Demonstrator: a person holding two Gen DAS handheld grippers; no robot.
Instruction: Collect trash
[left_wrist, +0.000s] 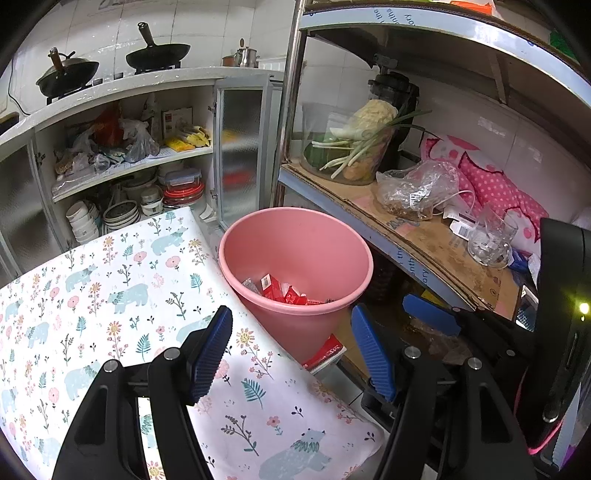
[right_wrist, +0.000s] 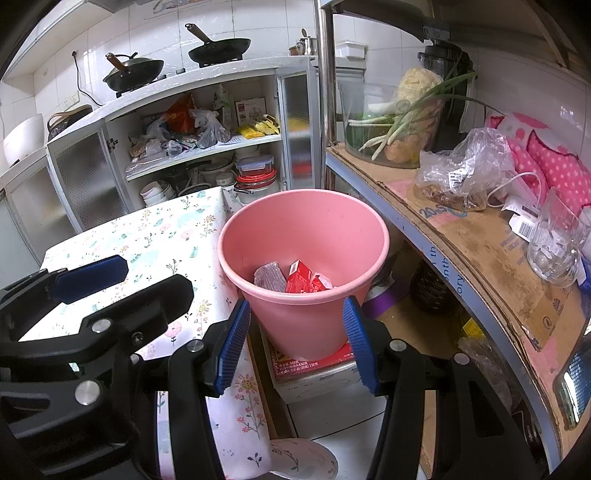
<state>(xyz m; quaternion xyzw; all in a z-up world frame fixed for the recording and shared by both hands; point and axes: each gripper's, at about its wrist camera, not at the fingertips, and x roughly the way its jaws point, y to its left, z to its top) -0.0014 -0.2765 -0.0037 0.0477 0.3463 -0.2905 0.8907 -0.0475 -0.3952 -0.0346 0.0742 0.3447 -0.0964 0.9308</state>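
Observation:
A pink bucket (left_wrist: 295, 254) (right_wrist: 303, 236) stands on a red-and-white box (right_wrist: 314, 365) between the table and the shelf. Inside it lie red cartons (left_wrist: 275, 290) (right_wrist: 299, 278) and a silvery wrapper (right_wrist: 267, 277). My left gripper (left_wrist: 291, 350) hovers over the table's corner, short of the bucket, open with nothing between its blue pads. My right gripper (right_wrist: 297, 347) is open too and holds nothing; the bucket's lower wall shows beyond its pads. One right finger (left_wrist: 430, 314) appears in the left wrist view, right of the bucket. A left finger (right_wrist: 92, 273) shows over the table.
A table with a floral bear cloth (left_wrist: 110, 295) (right_wrist: 166, 240) lies left of the bucket. On the right a cardboard-lined shelf (right_wrist: 480, 251) carries a plastic bag (right_wrist: 465, 173), a glass mug (right_wrist: 557, 240) and a bowl of vegetables (right_wrist: 391, 122). Behind is an open cabinet (right_wrist: 207, 147) with dishes.

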